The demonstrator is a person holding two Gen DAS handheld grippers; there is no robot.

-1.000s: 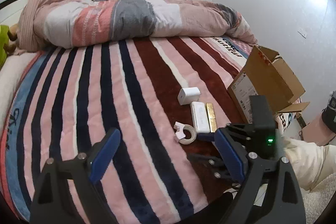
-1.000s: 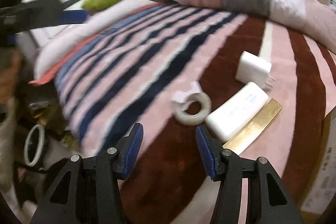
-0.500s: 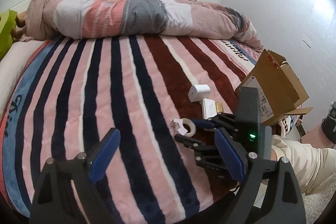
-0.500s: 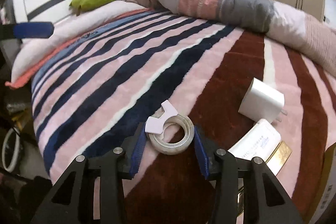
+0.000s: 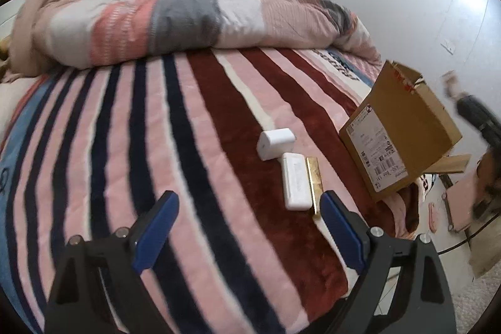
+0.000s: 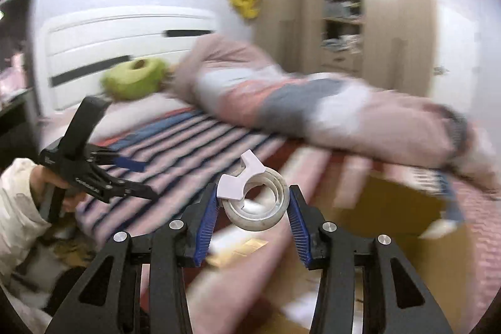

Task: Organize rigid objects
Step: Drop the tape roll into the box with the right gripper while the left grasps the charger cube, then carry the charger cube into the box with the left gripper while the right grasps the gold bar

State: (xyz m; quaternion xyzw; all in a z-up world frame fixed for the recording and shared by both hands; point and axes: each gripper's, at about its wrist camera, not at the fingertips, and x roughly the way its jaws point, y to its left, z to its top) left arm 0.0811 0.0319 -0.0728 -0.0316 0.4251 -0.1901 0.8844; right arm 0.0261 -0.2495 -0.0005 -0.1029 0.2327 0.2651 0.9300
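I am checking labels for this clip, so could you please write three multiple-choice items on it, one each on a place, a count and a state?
1. Where does the white charger lie?
A. inside the cardboard box
B. on the striped blanket, beside the white case
C. on the floor

2. How many loose items lie on the blanket in the left wrist view?
A. three
B. five
C. one

3. What is the right gripper doing?
A. open and empty
B. shut on the tape roll
C. shut on the gold bar

Answers:
1 B, it rests by the white case, outside the cardboard box.
2 A, charger, case and gold bar.
3 B, its pads flank the tape roll, lifted clear.
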